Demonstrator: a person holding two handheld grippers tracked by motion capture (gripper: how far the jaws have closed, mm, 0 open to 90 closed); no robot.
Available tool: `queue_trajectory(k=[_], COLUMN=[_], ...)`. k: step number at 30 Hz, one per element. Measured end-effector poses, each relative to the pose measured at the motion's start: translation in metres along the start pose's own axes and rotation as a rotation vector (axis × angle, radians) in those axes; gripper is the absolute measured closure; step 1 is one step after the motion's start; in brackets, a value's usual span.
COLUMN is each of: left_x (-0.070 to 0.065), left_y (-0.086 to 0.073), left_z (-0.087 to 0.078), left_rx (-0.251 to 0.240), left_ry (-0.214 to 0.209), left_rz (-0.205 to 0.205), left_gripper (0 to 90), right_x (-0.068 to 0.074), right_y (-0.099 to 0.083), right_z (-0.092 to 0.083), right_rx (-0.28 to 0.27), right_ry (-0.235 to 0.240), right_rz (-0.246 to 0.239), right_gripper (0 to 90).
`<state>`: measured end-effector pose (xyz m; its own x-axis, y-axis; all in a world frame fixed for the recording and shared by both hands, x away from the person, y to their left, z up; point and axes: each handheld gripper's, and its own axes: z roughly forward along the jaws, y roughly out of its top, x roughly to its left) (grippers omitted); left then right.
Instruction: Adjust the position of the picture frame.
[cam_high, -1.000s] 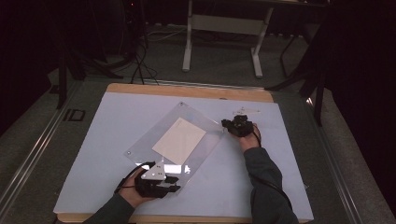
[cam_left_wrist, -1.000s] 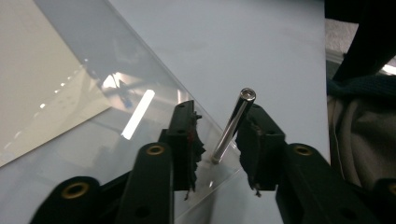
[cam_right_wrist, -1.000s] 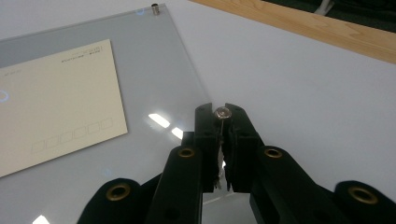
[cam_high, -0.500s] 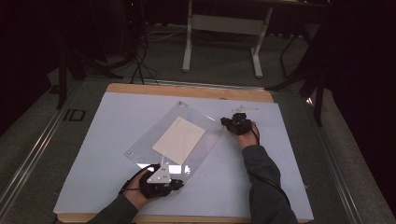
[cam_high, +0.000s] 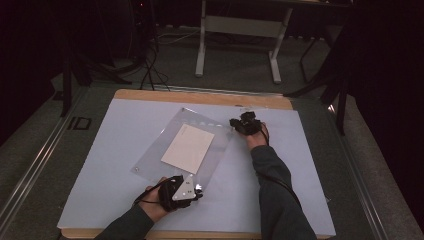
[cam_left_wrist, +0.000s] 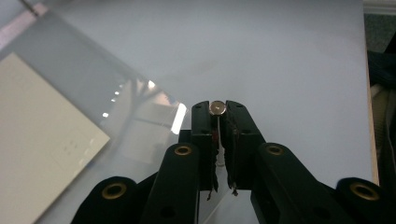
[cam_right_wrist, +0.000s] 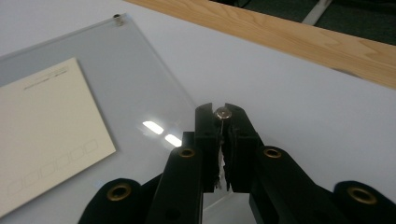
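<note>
1. Dark floor with metal stand legs and cables lies behind a wooden table (cam_high: 200, 97) topped by a pale blue-white mat (cam_high: 300, 170).
2. On the mat lies a clear rectangular acrylic sheet (cam_high: 210, 165), turned at an angle to the table's edges, with small round metal studs at its corners.
3. A cream rectangular card (cam_high: 188, 148) with faint printed boxes sits at the middle of the sheet.
4. At the sheet's near corner, the left gripper (cam_high: 196, 189) has just closed its jaws; in the left gripper view they are clamped on the corner of the sheet, with a small silver stud (cam_left_wrist: 217, 108) showing at their tips.
5. At the opposite, far-right corner, the right gripper (cam_high: 234, 123) is likewise clenched on the sheet's edge, and the right gripper view shows a second stud (cam_right_wrist: 222, 112) between its jaw tips.
6. Another stud (cam_right_wrist: 117, 17) marks the sheet's far corner in the right gripper view, near the table's bare wooden edge.
7. Both forearms, in dark sleeves, come in from the near side.
</note>
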<state>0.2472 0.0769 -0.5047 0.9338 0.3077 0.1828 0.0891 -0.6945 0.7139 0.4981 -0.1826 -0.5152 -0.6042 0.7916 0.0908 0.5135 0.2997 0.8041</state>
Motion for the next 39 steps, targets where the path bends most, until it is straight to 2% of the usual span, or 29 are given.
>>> queue_trajectory(k=[1, 2, 3, 9, 10, 11, 12, 13, 15, 16, 17, 19, 20, 21, 22, 23, 26, 28, 29, 30, 31, 32, 33, 34, 35, 36, 37, 38, 39], left_x=[0.0, 0.0, -0.001, -0.005, -0.005, -0.004, -0.004, -0.004, -0.004, -0.004, -0.004, -0.003, -0.003, -0.003, -0.003, -0.002, -0.002, -0.002, 0.0, 0.0, 0.002, 0.004, 0.008, 0.008, 0.014, 0.014, 0.022, 0.022, 0.033], left_y=[0.004, 0.004, 0.007, 0.017, 0.017, 0.019, 0.019, 0.021, 0.024, 0.024, 0.029, 0.035, 0.035, 0.04, 0.04, 0.041, 0.039, 0.036, 0.031, 0.031, 0.028, 0.024, 0.019, 0.019, 0.015, 0.015, 0.011, 0.011, 0.008], left_z=[0.001, 0.001, 0.001, 0.003, 0.003, 0.007, 0.007, 0.012, 0.018, 0.018, 0.026, 0.032, 0.032, 0.037, 0.037, 0.045, 0.049, 0.049, 0.05, 0.05, 0.049, 0.048, 0.043, 0.043, 0.034, 0.034, 0.023, 0.023, 0.014], left_rx=[0.002, 0.002, 0.007, 0.025, 0.025, 0.03, 0.03, 0.042, 0.046, 0.046, 0.04, 0.032, 0.032, 0.028, 0.028, 0.026, 0.009, -0.003, 0.011, 0.011, 0.011, 0.011, -0.013, -0.013, -0.051, -0.051, -0.109, -0.109, -0.136], left_ry=[0.001, 0.001, 0.004, 0.005, 0.005, 0.0, 0.0, -0.005, -0.008, -0.008, -0.019, -0.018, -0.018, -0.016, -0.016, -0.019, -0.015, -0.011, -0.021, -0.021, -0.045, -0.051, -0.065, -0.065, -0.083, -0.083, -0.101, -0.101, -0.07], left_rz=[0.005, 0.005, 0.007, 0.033, 0.033, 0.031, 0.031, 0.04, 0.045, 0.045, 0.046, 0.049, 0.049, 0.053, 0.053, 0.051, 0.059, 0.073, 0.063, 0.063, 0.046, 0.035, 0.002, 0.002, -0.045, -0.045, -0.104, -0.104, -0.146], left_gripper=[83.1, 82.9, 82.8, 81.8, 81.8, 81.9, 82.0, 82.1, 82.1, 82.2, 82.5, 82.5, 82.4, 82.2, 82.2, 82.2, 81.3, 77.0, 67.0, 63.0, 61.3, 61.3, 58.8, 58.8, 58.5, 57.6, 57.2, 57.0, 56.9], right_x=[0.003, 0.003, 0.006, 0.027, 0.027, 0.036, 0.036, 0.046, 0.056, 0.056, 0.067, 0.079, 0.079, 0.089, 0.089, 0.097, 0.1, 0.095, 0.093, 0.093, 0.087, 0.087, 0.083, 0.083, 0.079, 0.077, 0.076, 0.075, 0.074], right_y=[0.007, 0.007, 0.012, 0.03, 0.03, 0.035, 0.035, 0.041, 0.047, 0.047, 0.053, 0.058, 0.058, 0.061, 0.061, 0.062, 0.061, 0.058, 0.057, 0.057, 0.055, 0.055, 0.051, 0.051, 0.046, 0.043, 0.039, 0.035, 0.031], right_z=[0.009, 0.009, 0.017, 0.044, 0.044, 0.053, 0.053, 0.062, 0.07, 0.07, 0.077, 0.083, 0.083, 0.09, 0.09, 0.095, 0.098, 0.096, 0.094, 0.094, 0.087, 0.087, 0.079, 0.079, 0.069, 0.064, 0.059, 0.054, 0.048], right_rx=[0.005, 0.005, 0.009, 0.026, 0.026, 0.028, 0.028, 0.029, 0.037, 0.037, 0.042, 0.045, 0.045, 0.041, 0.041, 0.038, 0.047, 0.055, 0.063, 0.063, 0.058, 0.058, 0.063, 0.063, 0.055, 0.055, 0.057, 0.06, 0.062], right_ry=[0.012, 0.012, 0.019, 0.067, 0.067, 0.077, 0.077, 0.08, 0.082, 0.082, 0.086, 0.097, 0.097, 0.121, 0.121, 0.136, 0.13, 0.143, 0.137, 0.137, 0.157, 0.157, 0.143, 0.143, 0.147, 0.146, 0.148, 0.147, 0.145], right_rz=[0.012, 0.012, 0.021, 0.017, 0.017, 0.026, 0.026, 0.034, 0.017, 0.017, -0.004, -0.012, -0.012, -0.032, -0.032, -0.043, -0.052, -0.058, -0.075, -0.075, -0.083, -0.083, -0.108, -0.108, -0.122, -0.125, -0.126, -0.137, -0.149], right_gripper=[85.3, 85.3, 85.3, 85.0, 85.0, 84.6, 84.6, 84.3, 84.3, 84.3, 84.0, 83.9, 83.9, 83.7, 83.7, 83.6, 83.5, 73.6, 68.7, 68.7, 64.5, 64.5, 63.9, 63.9, 63.6, 63.5, 63.2, 62.8, 62.8])
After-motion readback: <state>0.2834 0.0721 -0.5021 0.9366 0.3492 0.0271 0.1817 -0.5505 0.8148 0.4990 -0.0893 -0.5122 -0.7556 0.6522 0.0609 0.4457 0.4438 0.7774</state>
